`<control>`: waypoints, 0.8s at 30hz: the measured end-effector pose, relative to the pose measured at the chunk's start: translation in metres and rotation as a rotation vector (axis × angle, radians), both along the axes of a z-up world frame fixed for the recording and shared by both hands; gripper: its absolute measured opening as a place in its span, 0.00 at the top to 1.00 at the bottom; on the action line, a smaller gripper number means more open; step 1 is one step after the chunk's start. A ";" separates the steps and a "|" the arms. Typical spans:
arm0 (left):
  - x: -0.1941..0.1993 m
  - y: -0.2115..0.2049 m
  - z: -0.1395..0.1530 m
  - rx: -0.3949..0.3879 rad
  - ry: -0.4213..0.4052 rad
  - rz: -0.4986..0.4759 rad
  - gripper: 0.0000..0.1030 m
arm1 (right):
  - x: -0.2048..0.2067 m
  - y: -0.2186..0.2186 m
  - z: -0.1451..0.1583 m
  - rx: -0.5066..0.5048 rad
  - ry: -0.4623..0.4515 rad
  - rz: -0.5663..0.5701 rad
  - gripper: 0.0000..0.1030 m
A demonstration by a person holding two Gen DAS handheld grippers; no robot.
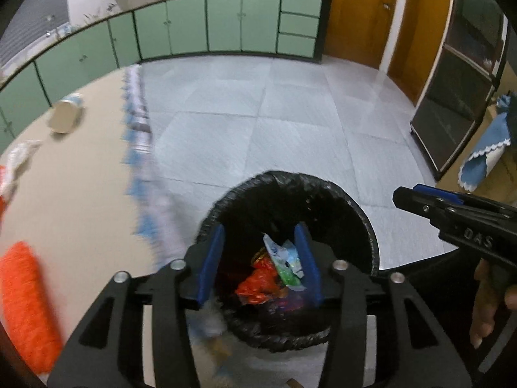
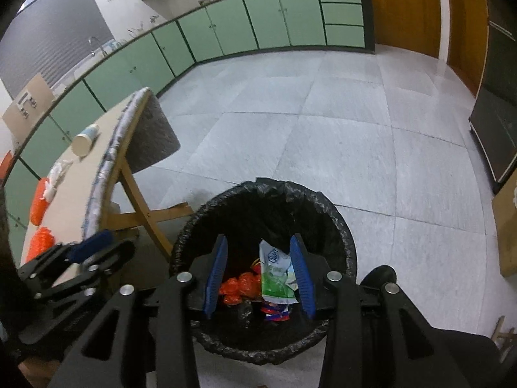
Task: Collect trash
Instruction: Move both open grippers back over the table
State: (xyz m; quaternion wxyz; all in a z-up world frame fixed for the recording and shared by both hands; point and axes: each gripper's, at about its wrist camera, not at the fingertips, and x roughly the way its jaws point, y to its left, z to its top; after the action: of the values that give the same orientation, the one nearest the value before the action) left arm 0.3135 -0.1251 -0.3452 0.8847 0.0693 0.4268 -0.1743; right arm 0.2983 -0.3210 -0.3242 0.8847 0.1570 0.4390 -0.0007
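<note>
A bin lined with a black bag (image 1: 323, 187) (image 2: 323, 200) stands on the floor beside the table. Inside lie a green-and-white packet (image 1: 286, 262) (image 2: 274, 274), an orange wrapper (image 1: 255, 286) (image 2: 237, 286) and other wrappers. My left gripper (image 1: 261, 231) hangs open above the bin mouth, nothing between its blue pads. My right gripper (image 2: 259, 239) is open over the bin too, its pads holding nothing. Each gripper shows in the other's view: the right one (image 1: 404, 194) at the right edge, the left one (image 2: 103, 241) low on the left.
On the beige table (image 1: 80, 194) (image 2: 97, 148) lie a tipped paper cup (image 1: 66, 113) (image 2: 85, 140), crumpled white tissue (image 1: 19, 158) (image 2: 58, 171) and orange pieces (image 1: 26, 304) (image 2: 38, 207). Green cabinets line the far wall. A dark cabinet (image 1: 452, 97) stands at the right.
</note>
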 end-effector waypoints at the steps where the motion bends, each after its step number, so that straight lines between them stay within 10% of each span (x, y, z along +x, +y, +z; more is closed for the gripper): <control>1: -0.007 0.010 0.009 0.003 -0.013 0.016 0.52 | -0.001 0.005 0.005 0.002 -0.006 0.012 0.59; 8: -0.063 0.106 0.067 -0.017 -0.116 0.209 0.31 | -0.009 0.071 0.041 -0.010 -0.077 0.158 0.55; 19: -0.106 0.262 0.101 0.000 -0.208 0.530 0.29 | -0.022 0.245 0.079 -0.023 -0.173 0.495 0.17; 24: -0.110 0.294 0.105 0.006 -0.236 0.576 0.29 | -0.024 0.309 0.072 -0.048 -0.161 0.594 0.16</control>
State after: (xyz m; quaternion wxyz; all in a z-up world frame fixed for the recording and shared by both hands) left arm 0.2037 0.1686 -0.2406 0.9410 -0.0322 0.3235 0.0942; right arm 0.2745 -0.0124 -0.2521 0.8815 0.0008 0.3942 0.2599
